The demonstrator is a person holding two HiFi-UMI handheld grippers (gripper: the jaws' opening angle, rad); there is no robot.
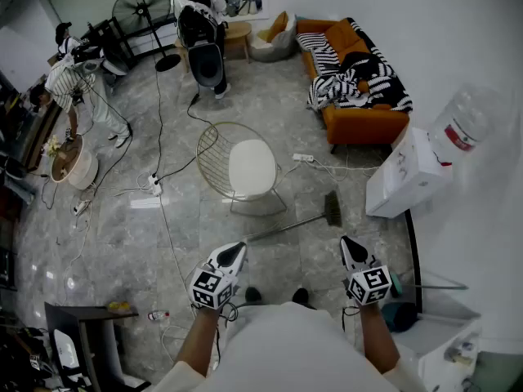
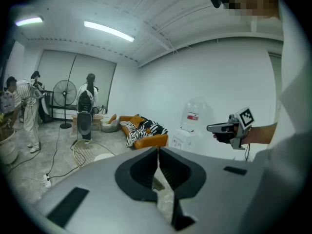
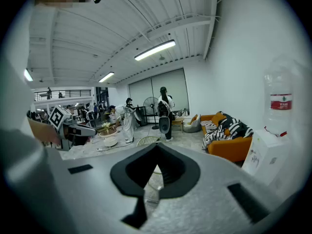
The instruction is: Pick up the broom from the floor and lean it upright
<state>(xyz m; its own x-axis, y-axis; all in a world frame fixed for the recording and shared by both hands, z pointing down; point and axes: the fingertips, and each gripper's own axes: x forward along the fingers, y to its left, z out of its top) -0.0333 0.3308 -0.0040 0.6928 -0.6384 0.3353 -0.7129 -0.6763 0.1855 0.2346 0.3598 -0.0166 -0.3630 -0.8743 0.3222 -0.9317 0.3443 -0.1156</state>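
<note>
The broom [image 1: 304,220] lies flat on the grey tiled floor in the head view, its dark bristle head [image 1: 332,209] toward the right and its thin handle running down-left. My left gripper [image 1: 237,250] hovers in the air near the handle's end, jaws shut and empty. My right gripper [image 1: 347,242] is held in the air below the bristle head, also shut with nothing in it. In the left gripper view the jaws [image 2: 157,151] meet at the tip, and the right gripper [image 2: 215,128] shows off to the side. The right gripper view shows its jaws [image 3: 157,148] closed together.
A gold wire chair with a white cushion [image 1: 250,168] stands just beyond the broom. A power strip [image 1: 304,158] and cables trail over the floor. A white water dispenser [image 1: 406,175] is at the right, an orange sofa [image 1: 359,113] behind it. People stand at the back left.
</note>
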